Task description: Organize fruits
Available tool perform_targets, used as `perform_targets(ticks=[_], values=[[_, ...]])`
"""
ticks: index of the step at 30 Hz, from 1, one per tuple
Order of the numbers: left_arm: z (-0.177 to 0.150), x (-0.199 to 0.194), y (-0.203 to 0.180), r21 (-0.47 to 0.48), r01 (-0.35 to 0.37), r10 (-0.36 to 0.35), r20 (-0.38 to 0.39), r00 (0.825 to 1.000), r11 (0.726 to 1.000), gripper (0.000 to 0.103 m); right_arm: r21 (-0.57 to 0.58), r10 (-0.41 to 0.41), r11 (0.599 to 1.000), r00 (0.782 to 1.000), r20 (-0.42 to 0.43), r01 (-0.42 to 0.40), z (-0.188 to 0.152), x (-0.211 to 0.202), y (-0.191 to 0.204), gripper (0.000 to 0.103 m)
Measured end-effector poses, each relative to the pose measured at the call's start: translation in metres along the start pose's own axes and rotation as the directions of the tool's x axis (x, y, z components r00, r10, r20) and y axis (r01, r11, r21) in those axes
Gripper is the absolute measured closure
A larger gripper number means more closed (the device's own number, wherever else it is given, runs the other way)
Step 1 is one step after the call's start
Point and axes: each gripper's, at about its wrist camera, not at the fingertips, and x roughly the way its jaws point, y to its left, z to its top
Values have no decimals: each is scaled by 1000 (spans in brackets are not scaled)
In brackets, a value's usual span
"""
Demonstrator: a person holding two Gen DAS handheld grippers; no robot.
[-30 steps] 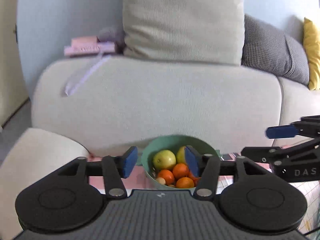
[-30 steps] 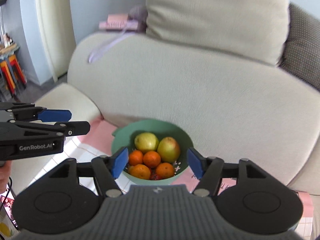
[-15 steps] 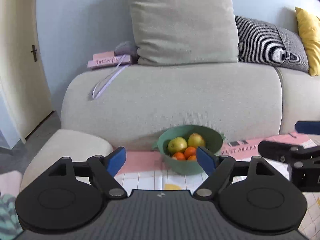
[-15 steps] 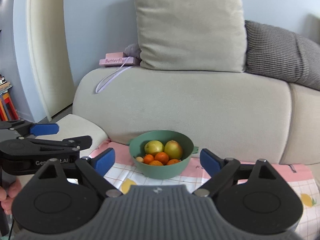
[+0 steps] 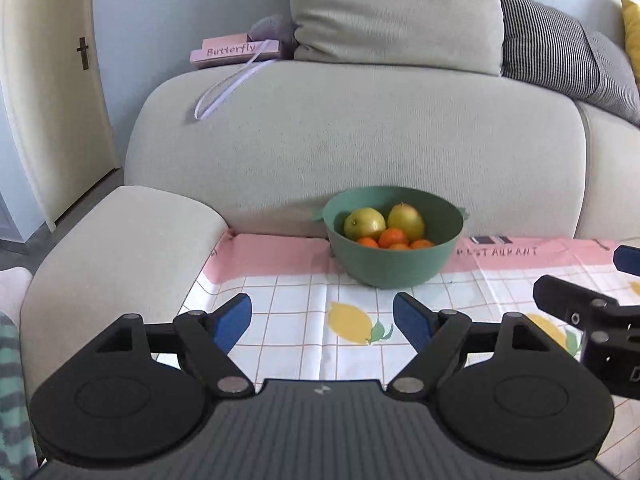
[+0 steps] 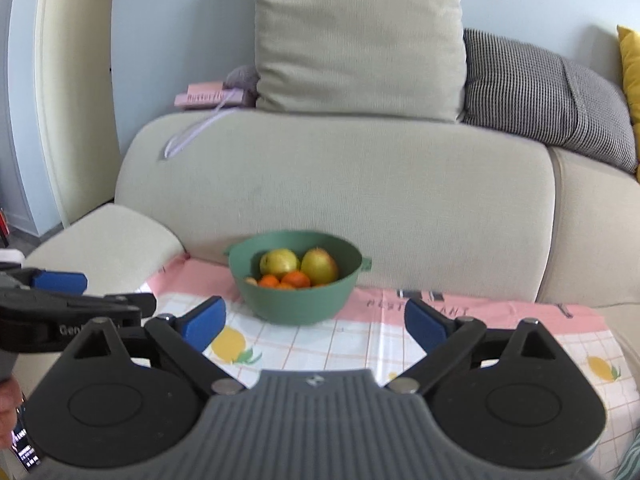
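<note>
- Change: both tools have pulled back from the green bowl (image 5: pixel 394 254). One second ago the bowl sat between the blue pads; it now stands well clear, at 12 o'clock of each tool.
- Left tool (image 5: pixel 322 316): jaws apart, nothing between them. Right tool (image 6: pixel 314 326): jaws apart, nothing between them.
- Task items: two yellow-green apples (image 5: pixel 365 223) and several small oranges (image 5: pixel 393 237) lie inside the bowl, none outside it.
- Judgement: with all fruit in the bowl and both tools withdrawn, the task appears complete or near its end.
- Materials: the bowl is smooth, matte, round, with small side lugs. It rests on a thin checked cloth (image 5: pixel 304 312) with lemon prints and a pink border, spread over the sofa seat (image 5: pixel 360 140), a soft woven fabric.
</note>
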Motion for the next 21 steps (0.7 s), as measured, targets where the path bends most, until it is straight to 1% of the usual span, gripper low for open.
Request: perform_targets(ticks=[9,21], values=[[-11,18,-11,60,7,-4,-47,999,998,9,-8,-19,1000,999,-41,19,-18,24,-6,10],[-14,21,-13,71,9,-5,-66,998,997,9,6,-18,1000,999,-51,18,-20,28,-9,9]])
